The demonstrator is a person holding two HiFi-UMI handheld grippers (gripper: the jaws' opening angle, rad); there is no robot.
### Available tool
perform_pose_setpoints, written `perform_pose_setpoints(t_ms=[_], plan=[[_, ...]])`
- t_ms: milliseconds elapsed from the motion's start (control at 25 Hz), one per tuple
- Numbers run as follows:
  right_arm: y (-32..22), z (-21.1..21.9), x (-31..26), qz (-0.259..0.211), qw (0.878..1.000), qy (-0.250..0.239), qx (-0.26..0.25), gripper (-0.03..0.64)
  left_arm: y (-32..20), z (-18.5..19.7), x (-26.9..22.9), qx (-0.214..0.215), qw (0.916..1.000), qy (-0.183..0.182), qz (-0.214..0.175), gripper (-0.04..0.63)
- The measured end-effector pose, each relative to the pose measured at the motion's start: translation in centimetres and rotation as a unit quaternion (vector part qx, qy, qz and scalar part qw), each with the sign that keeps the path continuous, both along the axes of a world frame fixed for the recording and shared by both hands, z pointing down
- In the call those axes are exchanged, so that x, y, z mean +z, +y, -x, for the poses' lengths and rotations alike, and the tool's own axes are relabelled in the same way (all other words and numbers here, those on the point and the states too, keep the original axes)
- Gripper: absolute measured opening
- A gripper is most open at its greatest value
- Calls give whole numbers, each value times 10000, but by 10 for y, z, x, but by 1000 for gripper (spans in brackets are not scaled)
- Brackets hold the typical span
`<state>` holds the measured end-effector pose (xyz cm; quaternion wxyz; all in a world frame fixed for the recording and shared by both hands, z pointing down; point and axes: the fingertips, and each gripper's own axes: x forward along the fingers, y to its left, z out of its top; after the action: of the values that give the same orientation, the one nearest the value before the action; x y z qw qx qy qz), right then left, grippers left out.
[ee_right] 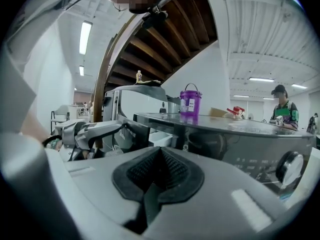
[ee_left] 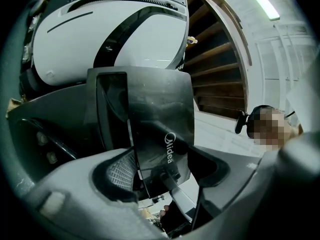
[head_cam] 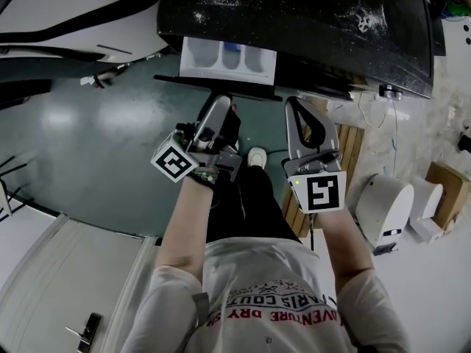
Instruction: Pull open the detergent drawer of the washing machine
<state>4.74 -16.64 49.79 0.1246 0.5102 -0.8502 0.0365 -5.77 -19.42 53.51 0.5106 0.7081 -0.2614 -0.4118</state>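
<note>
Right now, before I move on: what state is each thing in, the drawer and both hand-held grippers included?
detergent drawer: pulled out, white compartments exposed.
left hand-held gripper: shut on the drawer's dark front panel.
right hand-held gripper: shut, nothing between its jaws.
purple bucket: upright on top of the washing machine.
</note>
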Motion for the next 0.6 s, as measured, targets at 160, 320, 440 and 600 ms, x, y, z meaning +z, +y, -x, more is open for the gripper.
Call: perform_pose_setpoints(t_ms=[160,320,440,600], plan=[[18,3,2,28,10000,50,-43,2,18,3,1,-66,10000,43,-38,319],[31,-3,3,26,10000,5,10,2,36,8,2,-104,9998,115,-160,306],[42,-6,3,24,10000,5,-1,2,48,10,2,-109,9997,128,-198,305],[52,-4,4,3,9999,65,-150,2,56,12,2,-150,9995,159,-235,298]])
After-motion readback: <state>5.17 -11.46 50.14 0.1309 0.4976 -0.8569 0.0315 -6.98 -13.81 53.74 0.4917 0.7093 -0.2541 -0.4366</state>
